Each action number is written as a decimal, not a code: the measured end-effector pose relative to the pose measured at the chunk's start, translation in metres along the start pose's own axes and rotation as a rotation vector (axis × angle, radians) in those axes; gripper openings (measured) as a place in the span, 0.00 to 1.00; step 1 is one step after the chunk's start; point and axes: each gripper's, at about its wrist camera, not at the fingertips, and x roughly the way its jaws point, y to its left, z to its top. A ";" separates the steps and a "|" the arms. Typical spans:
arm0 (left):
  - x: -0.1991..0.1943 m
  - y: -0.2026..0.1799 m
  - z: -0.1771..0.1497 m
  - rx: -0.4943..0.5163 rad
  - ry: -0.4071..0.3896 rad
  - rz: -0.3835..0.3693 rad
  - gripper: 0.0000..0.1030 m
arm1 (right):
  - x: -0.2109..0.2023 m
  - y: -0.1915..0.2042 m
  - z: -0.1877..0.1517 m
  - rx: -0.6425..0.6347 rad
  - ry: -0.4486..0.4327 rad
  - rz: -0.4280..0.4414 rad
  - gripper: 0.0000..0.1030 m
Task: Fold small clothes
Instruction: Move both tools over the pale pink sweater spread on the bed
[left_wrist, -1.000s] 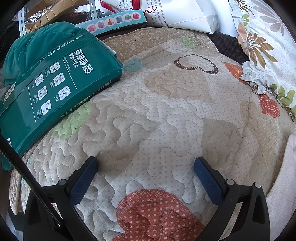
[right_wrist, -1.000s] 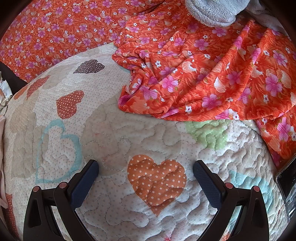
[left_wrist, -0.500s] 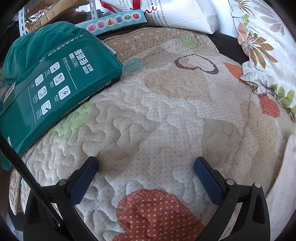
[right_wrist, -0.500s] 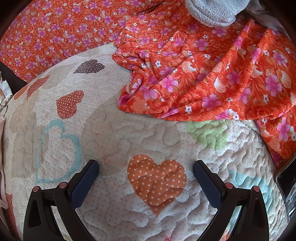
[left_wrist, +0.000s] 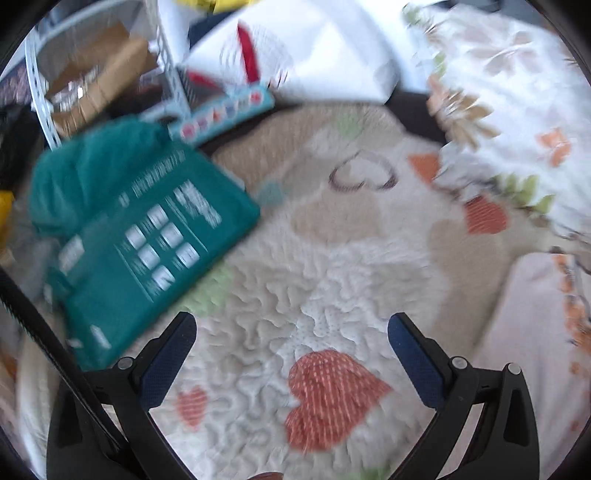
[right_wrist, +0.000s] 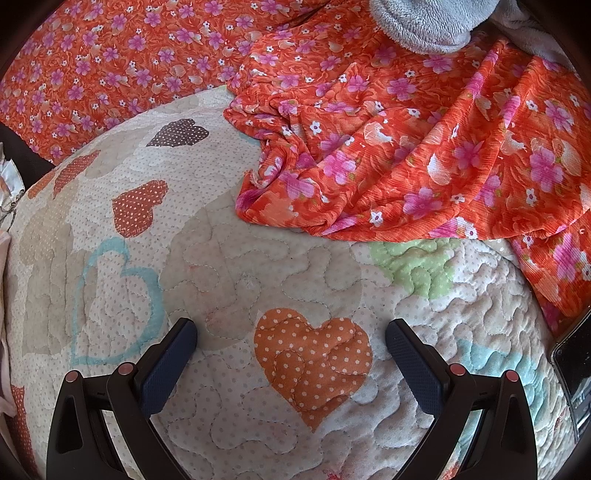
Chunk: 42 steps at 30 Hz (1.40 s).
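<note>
Nothing is folded yet: this looks like the reach before the first grasp. The right gripper (right_wrist: 291, 334) hangs over the quilted heart-patterned mat (right_wrist: 258, 266) with its fingers spread wide and empty, and the crumpled orange floral garment (right_wrist: 406, 162) lies ahead of it, its bunched edge near but not touching the tips. The left gripper (left_wrist: 291, 334), equally spread and empty, points at bare mat beside a teal printed package (left_wrist: 147, 236) (that view is smeared with blur, so detail is doubtful). The next move probably calls for pinching a hem or corner and drawing the garment flat onto the mat. Its fabric looks thin, ribbed and limp, so it should drape and slip; the mat is padded and stitched in wavy lines.
</note>
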 end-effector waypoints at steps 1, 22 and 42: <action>-0.019 -0.003 -0.001 0.022 -0.017 -0.012 1.00 | 0.001 0.001 -0.001 -0.002 0.002 -0.007 1.00; -0.144 -0.133 -0.124 0.259 0.068 -0.410 1.00 | -0.165 0.024 -0.024 -0.089 -0.125 0.292 0.84; -0.063 -0.175 -0.174 0.307 0.254 -0.413 1.00 | -0.175 0.255 -0.092 -0.529 -0.011 0.533 0.83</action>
